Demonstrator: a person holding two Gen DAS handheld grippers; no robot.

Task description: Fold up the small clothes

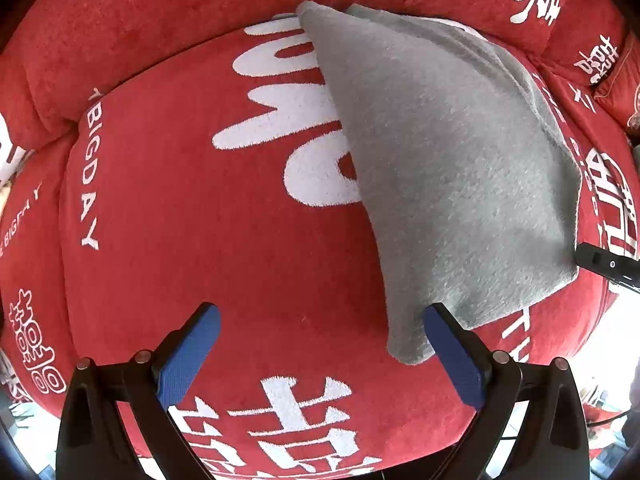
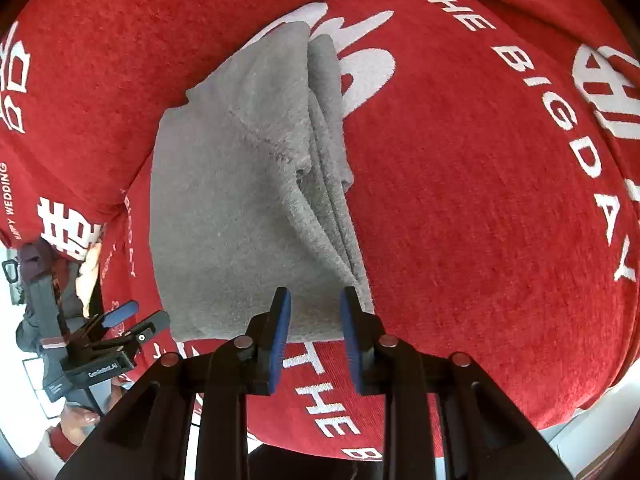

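Note:
A folded grey cloth [image 1: 440, 160] lies flat on a red seat cushion [image 1: 192, 220] with white lettering. My left gripper [image 1: 322, 312] points down, open wide. The cloth's near corner lies just inside its right-hand pad, and nothing is pressed between the pads. The tip of my right gripper [image 1: 600, 260] shows at the cloth's right corner. In the right wrist view the grey cloth [image 2: 224, 200] shows its stacked folded layers along the right side. My right gripper [image 2: 315, 294] stands at the near edge with a narrow gap, pads apart. My left gripper [image 2: 148, 312] is at the cloth's left corner.
The cushion belongs to a red sofa; its backrest [image 1: 160, 12] rises behind the cloth. The cushion's front edge [image 2: 400, 452] drops to a pale floor. A person's hand [image 2: 80, 420] is partly seen at the lower left.

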